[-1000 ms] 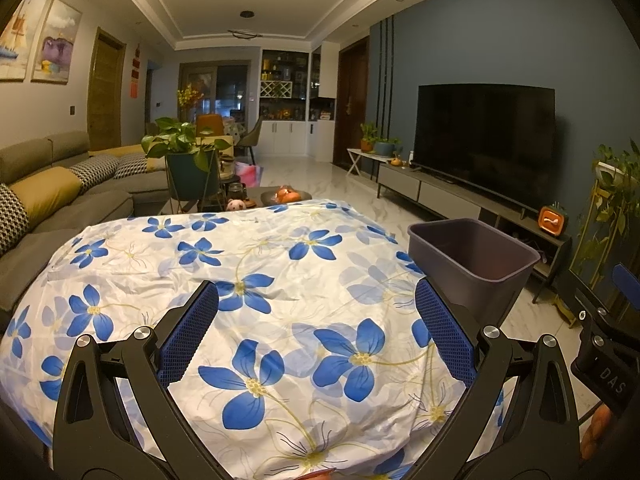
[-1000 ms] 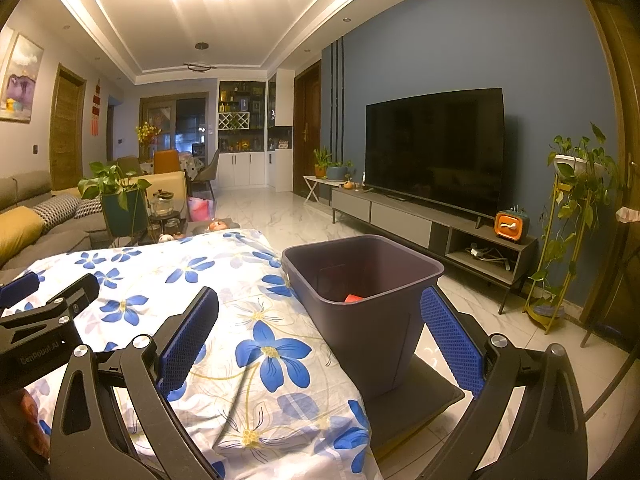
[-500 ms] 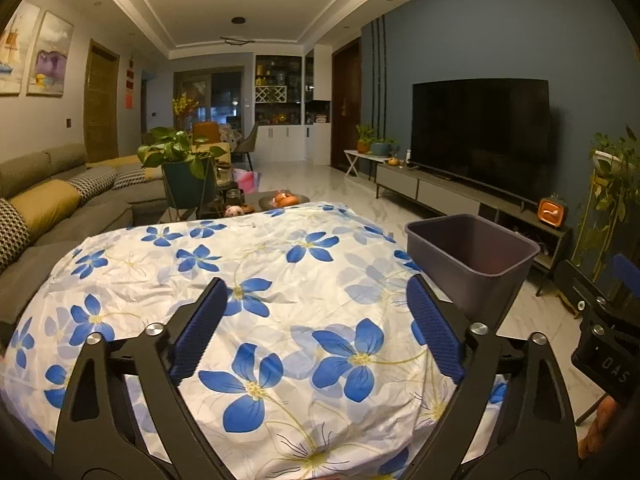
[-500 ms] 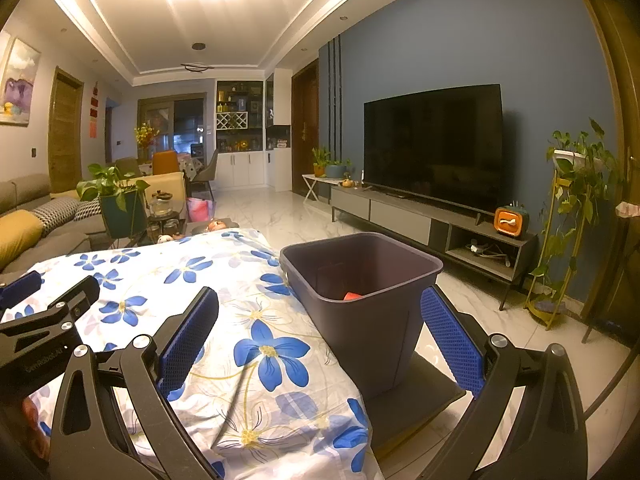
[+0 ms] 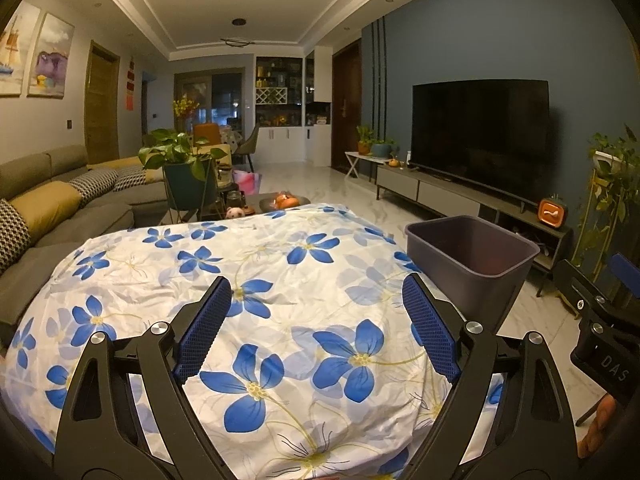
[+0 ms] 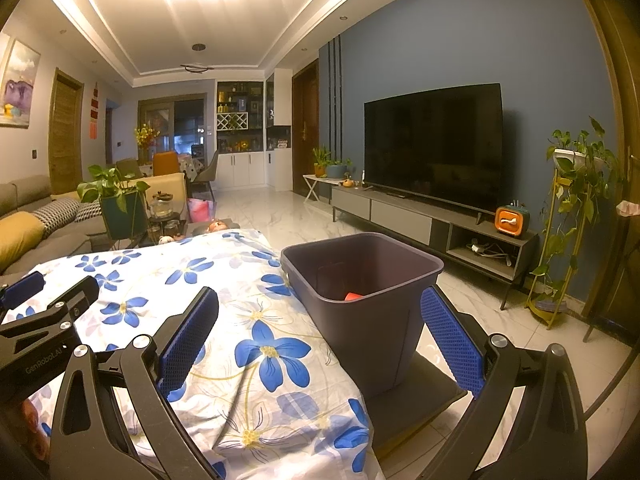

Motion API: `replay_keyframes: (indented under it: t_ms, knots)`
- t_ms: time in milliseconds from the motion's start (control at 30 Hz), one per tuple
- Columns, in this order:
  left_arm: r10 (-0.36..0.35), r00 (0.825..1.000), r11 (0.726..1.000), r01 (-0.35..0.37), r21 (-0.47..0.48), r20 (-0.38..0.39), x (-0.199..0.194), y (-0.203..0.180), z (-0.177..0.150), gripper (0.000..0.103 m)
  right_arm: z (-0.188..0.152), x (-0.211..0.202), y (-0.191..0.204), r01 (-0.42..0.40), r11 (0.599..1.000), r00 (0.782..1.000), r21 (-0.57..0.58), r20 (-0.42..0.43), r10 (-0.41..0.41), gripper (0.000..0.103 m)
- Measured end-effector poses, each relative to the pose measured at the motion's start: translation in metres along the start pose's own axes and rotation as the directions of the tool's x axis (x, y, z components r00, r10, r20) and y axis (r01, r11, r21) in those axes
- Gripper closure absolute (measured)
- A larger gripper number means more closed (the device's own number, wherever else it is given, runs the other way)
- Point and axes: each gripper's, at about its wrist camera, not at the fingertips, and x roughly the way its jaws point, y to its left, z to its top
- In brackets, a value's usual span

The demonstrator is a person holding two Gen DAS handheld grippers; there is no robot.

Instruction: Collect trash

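Observation:
A dark purple trash bin [image 6: 362,280] stands on a low grey stool at the right edge of a table covered by a white cloth with blue flowers [image 5: 256,280]. A red-orange scrap [image 6: 353,296] lies inside the bin. The bin also shows in the left wrist view [image 5: 470,258]. My left gripper [image 5: 316,320] is open and empty above the cloth. My right gripper [image 6: 320,330] is open and empty, in front of the bin. No trash shows on the cloth.
A grey sofa with yellow cushions [image 5: 44,208] runs along the left. A potted plant [image 5: 182,160] and a tray with small objects [image 5: 284,201] stand beyond the table. A TV [image 6: 434,146] on a low cabinet lines the right wall. A plant stand [image 6: 576,236] is at far right.
Both grippers stay open and empty. The left wrist view has risen and tilted slightly, with its fingers a little closer together. The right wrist view has barely shifted.

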Motion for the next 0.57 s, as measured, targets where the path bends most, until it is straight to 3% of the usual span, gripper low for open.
replay_keyframes:
  t_ms: [567]
  knots:
    - [0.042, 0.999, 0.999, -0.042, -0.005, 0.018, -0.0018, 0.0004, 0.0032, 0.013, -0.0002, 0.0034, 0.006, -0.004, 1.0, 1.0, 0.009, 0.008, 0.004, 0.006]
